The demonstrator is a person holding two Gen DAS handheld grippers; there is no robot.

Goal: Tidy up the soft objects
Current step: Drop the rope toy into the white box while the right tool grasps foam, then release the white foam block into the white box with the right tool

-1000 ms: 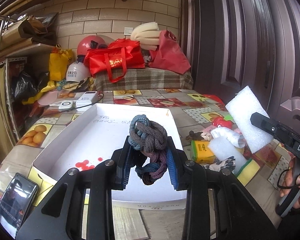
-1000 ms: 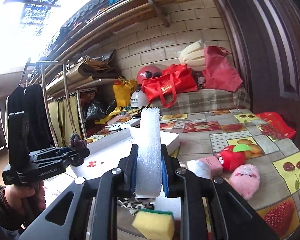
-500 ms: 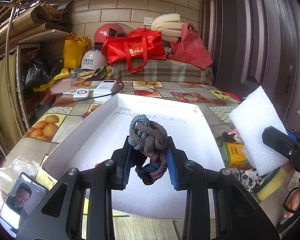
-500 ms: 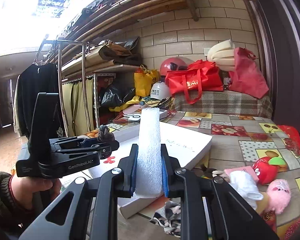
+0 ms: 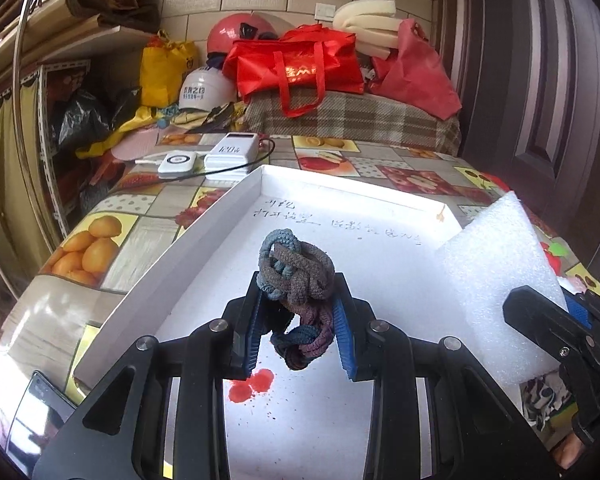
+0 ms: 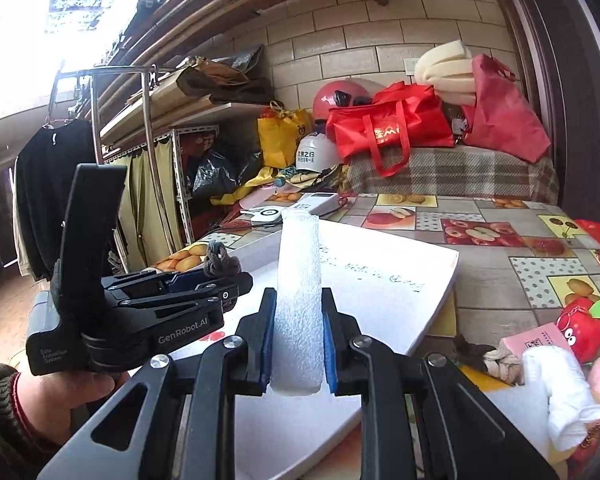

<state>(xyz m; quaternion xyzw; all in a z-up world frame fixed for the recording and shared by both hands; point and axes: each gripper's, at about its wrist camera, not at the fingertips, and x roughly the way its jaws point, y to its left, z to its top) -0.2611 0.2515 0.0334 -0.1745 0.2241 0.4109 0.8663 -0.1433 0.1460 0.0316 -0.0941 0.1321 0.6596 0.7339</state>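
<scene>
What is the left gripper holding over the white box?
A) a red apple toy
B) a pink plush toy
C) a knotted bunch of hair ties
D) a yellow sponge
C: the left gripper is shut on the knotted bunch of hair ties, above the white box.

Knotted grey-purple cord bundle (image 5: 296, 276), white foam sheet (image 6: 299, 280), both above white tray (image 5: 204, 248)

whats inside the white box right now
The white box shows only handwriting and red stains on its floor. The left gripper and foam sheet hide some of it.
</scene>
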